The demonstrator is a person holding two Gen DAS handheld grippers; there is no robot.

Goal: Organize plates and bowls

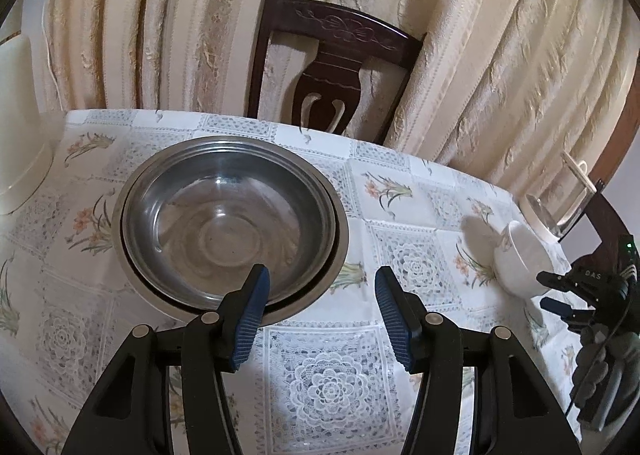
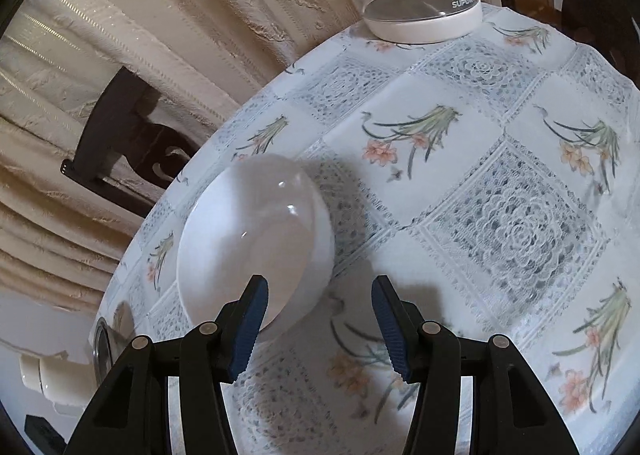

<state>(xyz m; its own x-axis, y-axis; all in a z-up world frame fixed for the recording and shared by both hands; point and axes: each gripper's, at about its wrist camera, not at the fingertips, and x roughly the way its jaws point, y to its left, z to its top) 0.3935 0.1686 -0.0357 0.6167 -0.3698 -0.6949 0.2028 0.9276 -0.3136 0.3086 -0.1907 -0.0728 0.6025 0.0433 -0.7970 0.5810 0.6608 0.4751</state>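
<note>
Steel dominates the left wrist view: two round stainless steel bowls (image 1: 230,221) sit nested, the shallower inner one resting inside a slightly wider outer one whose rim shows as a crescent along the left and near side. They lie on the desk (image 1: 328,375), which is covered in a white cloth printed with lace squares and orange flowers. Nesting them this way reads as the sorting already begun, with like set in like. The left tool (image 1: 322,319) hangs just above the near rim with its blue ribbed pads spread wide and nothing between them; its left pad overlaps the rim in the picture, but I cannot tell whether it touches. Far to the right a small white ceramic bowl (image 1: 520,263) is tipped on its side, well apart from the steel pair, and the right tool (image 1: 560,295) reaches at it from the edge of the frame. A dark carved wooden chair (image 1: 332,67) stands behind the desk against cream curtains (image 1: 500,55).

From the right wrist view, the white bowl fills the left middle, glossy and plain, leaning so that its hollow faces the camera. The right tool's pads are spread apart and empty, the left one just at the bowl's near edge, probably lining up to take the rim. A glass jug on a white base (image 2: 424,15) stands at the far edge of the desk.
</note>
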